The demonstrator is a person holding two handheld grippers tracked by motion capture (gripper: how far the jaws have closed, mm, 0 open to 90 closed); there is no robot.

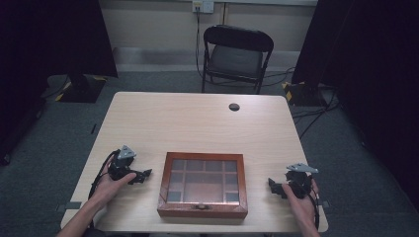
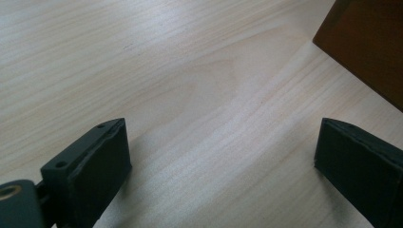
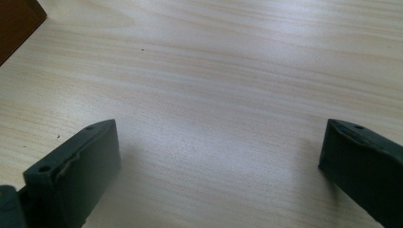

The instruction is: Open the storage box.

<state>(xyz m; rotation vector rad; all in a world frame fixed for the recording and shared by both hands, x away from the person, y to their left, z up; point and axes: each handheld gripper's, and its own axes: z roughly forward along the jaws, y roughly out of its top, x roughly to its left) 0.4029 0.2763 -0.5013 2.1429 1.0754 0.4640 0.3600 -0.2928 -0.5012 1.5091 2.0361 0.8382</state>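
Observation:
A brown wooden box (image 1: 203,184) with a glass lid over several compartments lies shut near the table's front edge, its latch facing the person. My left gripper (image 1: 144,176) rests on the table left of the box, its jaws pointing at the box's left side. It is open with nothing between its jaws (image 2: 221,156), and the box's corner (image 2: 366,42) shows at the upper right. My right gripper (image 1: 272,187) rests right of the box, open and empty (image 3: 218,161), with the box's edge (image 3: 16,21) at the upper left.
The light wooden table (image 1: 197,123) has a round cable grommet (image 1: 234,106) near its far edge. A black folding chair (image 1: 237,57) stands behind the table. Dark curtains and stand bases flank the room on both sides.

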